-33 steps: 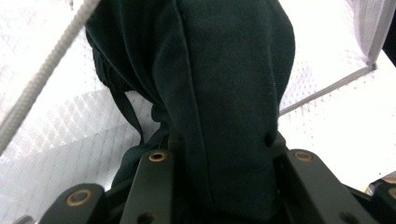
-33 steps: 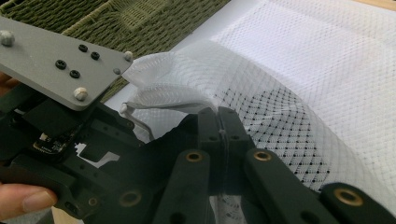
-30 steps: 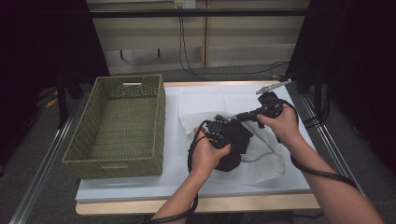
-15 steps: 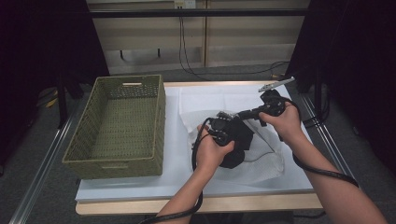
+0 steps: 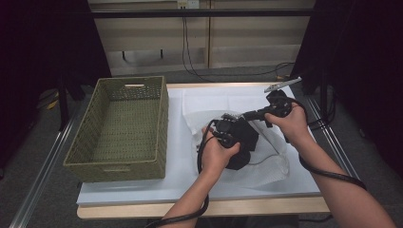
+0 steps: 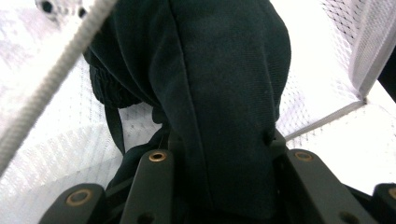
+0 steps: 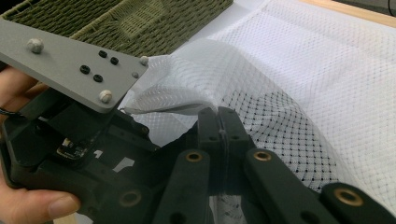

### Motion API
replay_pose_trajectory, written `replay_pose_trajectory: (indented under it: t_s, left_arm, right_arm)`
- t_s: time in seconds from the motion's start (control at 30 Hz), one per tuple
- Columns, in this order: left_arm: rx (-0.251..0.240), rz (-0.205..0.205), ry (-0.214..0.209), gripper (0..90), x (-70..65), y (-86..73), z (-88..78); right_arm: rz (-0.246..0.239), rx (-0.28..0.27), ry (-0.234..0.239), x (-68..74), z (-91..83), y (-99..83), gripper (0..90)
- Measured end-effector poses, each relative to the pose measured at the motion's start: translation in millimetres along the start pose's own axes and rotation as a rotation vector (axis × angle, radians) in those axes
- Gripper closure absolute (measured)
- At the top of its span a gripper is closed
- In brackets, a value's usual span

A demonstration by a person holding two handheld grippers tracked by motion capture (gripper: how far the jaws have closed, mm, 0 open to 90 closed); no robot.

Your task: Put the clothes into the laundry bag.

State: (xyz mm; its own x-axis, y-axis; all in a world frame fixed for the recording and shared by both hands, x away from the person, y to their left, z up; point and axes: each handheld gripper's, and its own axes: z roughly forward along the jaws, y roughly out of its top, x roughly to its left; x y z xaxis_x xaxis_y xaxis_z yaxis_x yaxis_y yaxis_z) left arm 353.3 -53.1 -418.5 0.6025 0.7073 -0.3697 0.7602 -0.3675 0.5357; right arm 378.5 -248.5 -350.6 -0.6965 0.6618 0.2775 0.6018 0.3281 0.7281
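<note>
my arms: bare, no sleeves
my left gripper [image 5: 227, 134]: black, brass screws on the jaws
my right gripper [image 5: 247, 115]: black, brass screws too
grey plate [image 5: 283, 84]: three corners, small white balls, black screws
cables: thick, black

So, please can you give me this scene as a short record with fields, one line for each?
surface: table with white cover
basket: green woven basket, at the table's left part
bag: white mesh bag, lying right of the basket
garment: dark cloth, partly inside the mesh bag
left tool: shut on the dark cloth
right tool: shut on the bag's mesh edge
</note>
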Motion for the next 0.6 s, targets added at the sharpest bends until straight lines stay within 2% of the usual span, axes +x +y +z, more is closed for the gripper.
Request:
replay_pose_trajectory:
  t_s: [0.03,0.17,0.27,0.3,0.4,0.47,0.5,0.6]
  left_arm:
    - [-0.008,-0.008,0.003,67.1,-0.2,0.1,0.3]
    - [-0.012,0.003,0.017,67.0,1.9,1.1,-1.4]
    - [-0.03,-0.013,0.006,67.0,3.2,2.1,-2.4]
    - [-0.028,-0.003,0.011,67.0,4.1,2.5,-3.3]
    - [-0.044,-0.02,0.015,67.0,3.0,3.6,-2.6]
    - [-0.04,-0.01,0.013,66.9,4.5,4.5,-2.3]
    - [-0.055,-0.022,0.022,66.9,4.1,4.5,-1.5]
    - [-0.068,-0.017,0.031,66.6,4.1,3.8,-1.1]
  right_arm:
    - [-0.002,0.001,0.002,0.1,0.4,0.1,89.9]
    - [-0.002,0.004,0.005,0.4,1.9,-0.1,89.9]
    - [0.0,0.005,0.012,-0.5,3.6,-0.7,89.9]
    - [0.001,0.008,0.01,-0.4,4.1,-0.8,89.9]
    - [0.001,0.009,0.017,-0.3,5.2,-0.3,89.9]
    - [-0.002,0.01,0.018,0.0,5.3,0.4,89.9]
    - [-0.003,0.008,0.016,0.0,5.1,0.6,89.9]
    - [-0.002,0.0,0.026,-1.0,4.6,0.4,89.9]
